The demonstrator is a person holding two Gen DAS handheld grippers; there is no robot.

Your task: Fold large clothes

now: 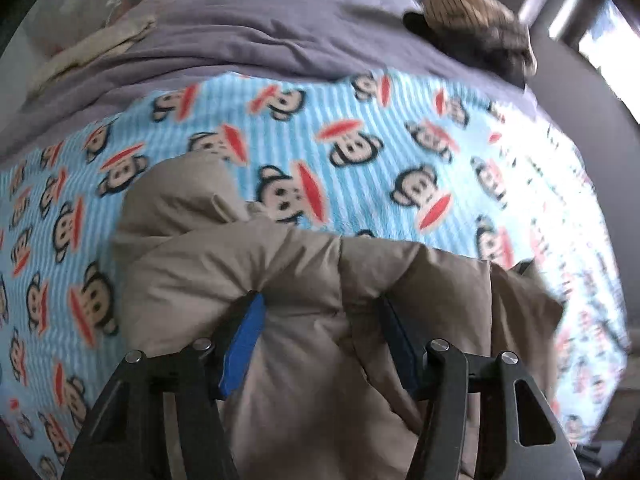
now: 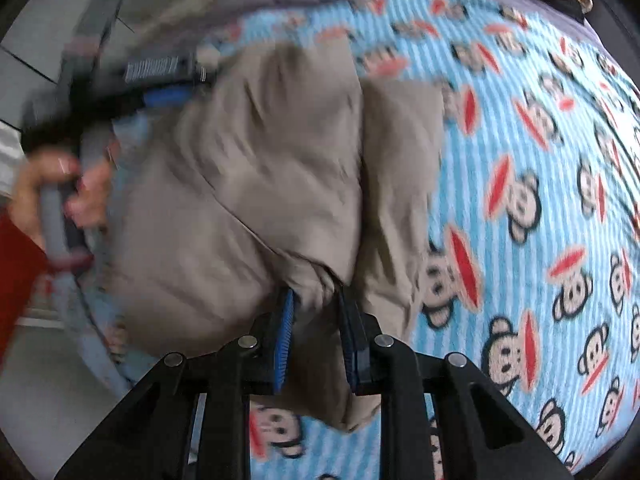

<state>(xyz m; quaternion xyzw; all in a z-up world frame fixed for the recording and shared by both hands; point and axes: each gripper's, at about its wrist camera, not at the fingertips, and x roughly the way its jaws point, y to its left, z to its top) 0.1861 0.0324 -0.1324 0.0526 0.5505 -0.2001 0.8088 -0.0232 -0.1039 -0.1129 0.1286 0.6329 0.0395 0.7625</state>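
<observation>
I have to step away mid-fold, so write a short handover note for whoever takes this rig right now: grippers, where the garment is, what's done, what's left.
Left gripper: shut on a thick bunch of the tan padded jacket, blue pads pressing into the fabric on both sides.
Right gripper: shut on a narrower pinch of the same jacket.
The jacket lies bunched on the monkey-print blanket on the bed, with a purple duvet beyond it.
Done: both grips taken.
Left: the fold itself; the jacket is still puffy and uneven, so probably carry the held edge across, lay it flat, release.
</observation>
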